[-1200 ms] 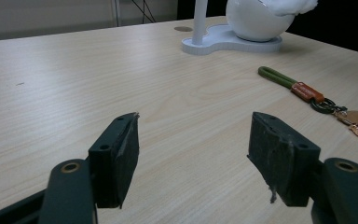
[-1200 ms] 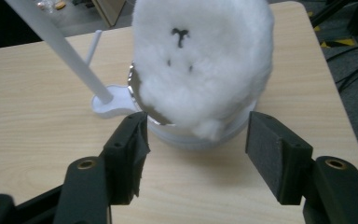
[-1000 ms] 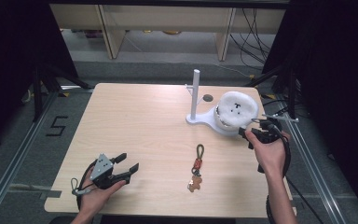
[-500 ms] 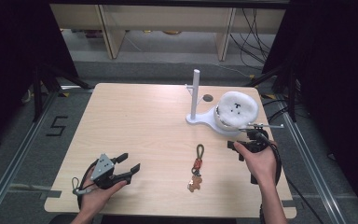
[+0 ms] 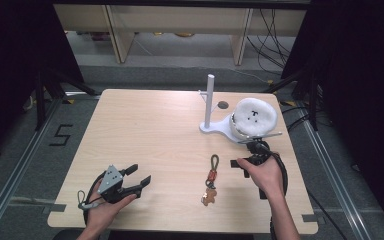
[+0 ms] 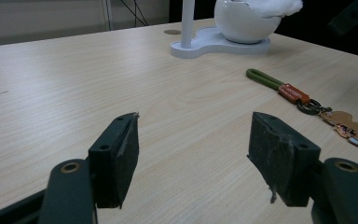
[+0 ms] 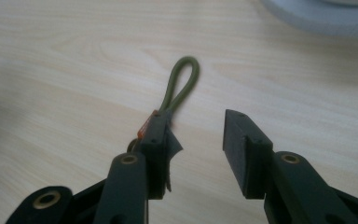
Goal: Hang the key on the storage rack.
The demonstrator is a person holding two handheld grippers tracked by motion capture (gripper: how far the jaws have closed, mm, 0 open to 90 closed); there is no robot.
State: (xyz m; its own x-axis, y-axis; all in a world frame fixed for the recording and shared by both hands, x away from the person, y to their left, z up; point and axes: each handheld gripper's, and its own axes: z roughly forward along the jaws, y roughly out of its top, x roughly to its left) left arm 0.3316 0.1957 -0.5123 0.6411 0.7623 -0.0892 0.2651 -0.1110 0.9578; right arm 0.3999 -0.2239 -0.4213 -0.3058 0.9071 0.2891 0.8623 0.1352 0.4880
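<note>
Right gripper [image 7: 196, 154] wide open and empty just beside keychain [image 5: 211, 179] (green loop toward white stand [image 5: 219, 127]), left gripper [image 5: 135, 181] open too, risking pushing keychain away.

Right gripper view: left jaw hides keychain [image 7: 179, 91] below its orange clip; white stand base [image 7: 321, 14] cut off at top edge, blurred. High view: right gripper [image 5: 242, 166] mostly under hand [image 5: 264, 174].

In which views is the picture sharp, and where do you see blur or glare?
High view: even light, keychain small but clear. Left gripper view: table sharp with soft glare, white stand slightly soft. Right gripper view: green loop fairly sharp, the white base at top blurred, left edge shadowed.
</note>
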